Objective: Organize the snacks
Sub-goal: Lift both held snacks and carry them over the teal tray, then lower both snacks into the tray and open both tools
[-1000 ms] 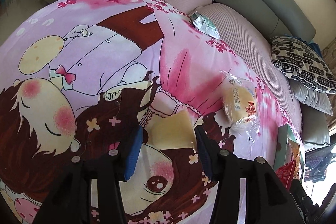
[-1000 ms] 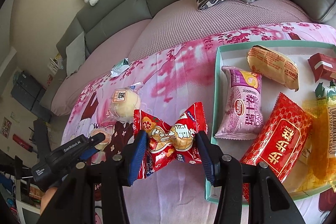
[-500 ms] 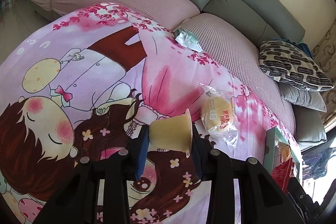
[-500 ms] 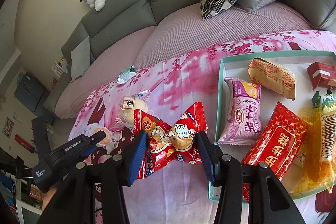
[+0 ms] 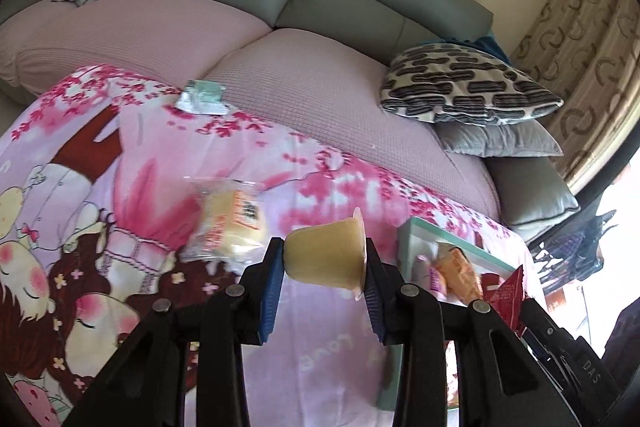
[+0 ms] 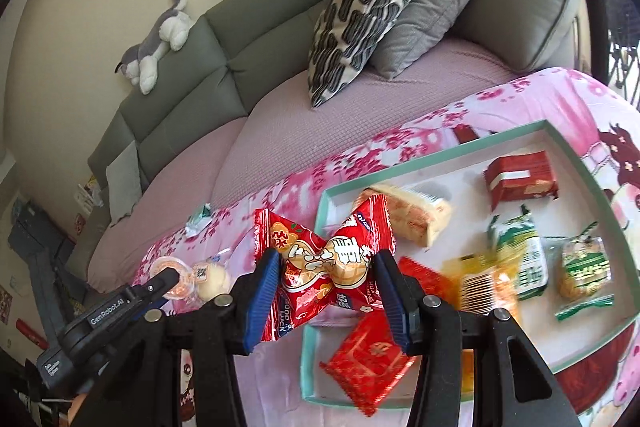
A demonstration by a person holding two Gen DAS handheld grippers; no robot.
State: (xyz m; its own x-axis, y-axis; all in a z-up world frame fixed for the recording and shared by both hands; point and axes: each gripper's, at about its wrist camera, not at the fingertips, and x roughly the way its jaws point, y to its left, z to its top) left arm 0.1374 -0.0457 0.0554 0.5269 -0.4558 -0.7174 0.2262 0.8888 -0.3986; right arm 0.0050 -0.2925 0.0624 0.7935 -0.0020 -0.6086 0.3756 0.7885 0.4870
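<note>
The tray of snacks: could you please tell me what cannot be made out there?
- Left wrist view: the tray is mostly hidden behind the left gripper holding the jelly cup.
- Right wrist view: the red packet in the right gripper covers the tray's near corner; the yellow packet is blurred.

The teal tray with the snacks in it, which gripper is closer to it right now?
Right. The right gripper, shut on the red snack packet, hangs at the teal tray's near corner. The left gripper, clamping the jelly cup, is farther left over the blanket.
</note>
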